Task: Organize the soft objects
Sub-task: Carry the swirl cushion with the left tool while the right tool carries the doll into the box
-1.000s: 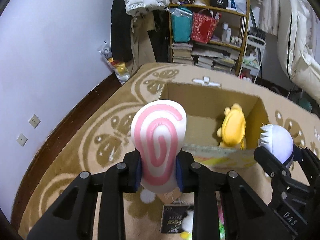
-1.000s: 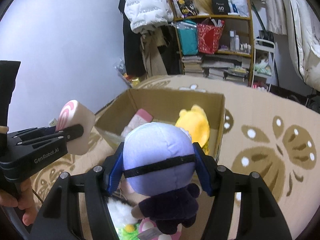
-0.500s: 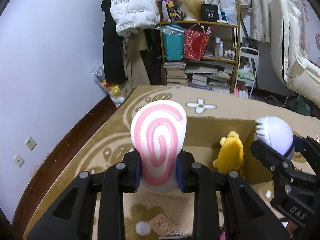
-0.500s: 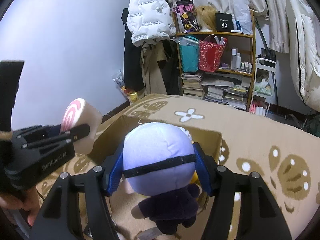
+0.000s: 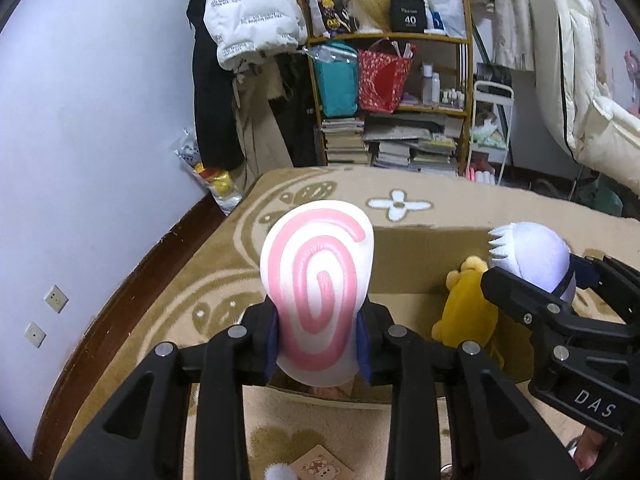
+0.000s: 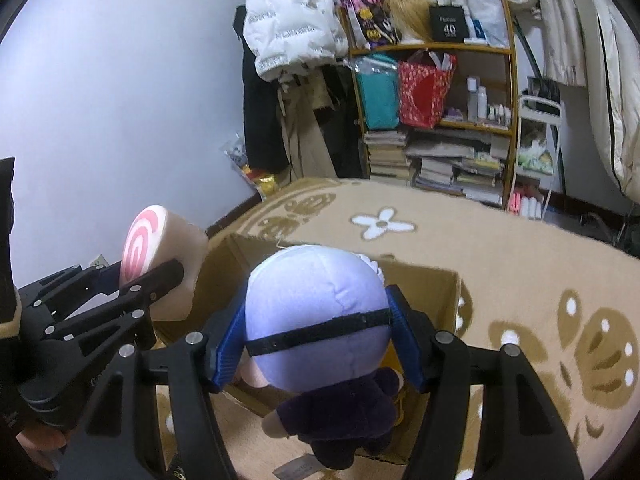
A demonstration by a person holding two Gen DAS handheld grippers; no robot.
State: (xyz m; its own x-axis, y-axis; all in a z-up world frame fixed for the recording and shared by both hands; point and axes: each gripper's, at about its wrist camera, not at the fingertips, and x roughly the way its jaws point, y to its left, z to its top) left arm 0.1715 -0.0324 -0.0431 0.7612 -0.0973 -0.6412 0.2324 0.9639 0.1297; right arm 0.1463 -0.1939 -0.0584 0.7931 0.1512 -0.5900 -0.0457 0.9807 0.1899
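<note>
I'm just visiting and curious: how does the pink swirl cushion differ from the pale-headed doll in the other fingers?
The swirl cushion is a plain white slab with a pink spiral; the doll has a lavender head, black band and dark body.
The cushion stands on edge in the left gripper, whose fingers are opening; the doll is clamped by its head in the right gripper, body dangling.
Both are soft and held over the cardboard box.

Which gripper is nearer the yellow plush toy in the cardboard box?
Right. The right gripper, clamping the purple-headed doll, sits directly above the yellow plush toy. The left gripper, jaws opening around the pink-swirl cushion, hangs off to its side.
</note>
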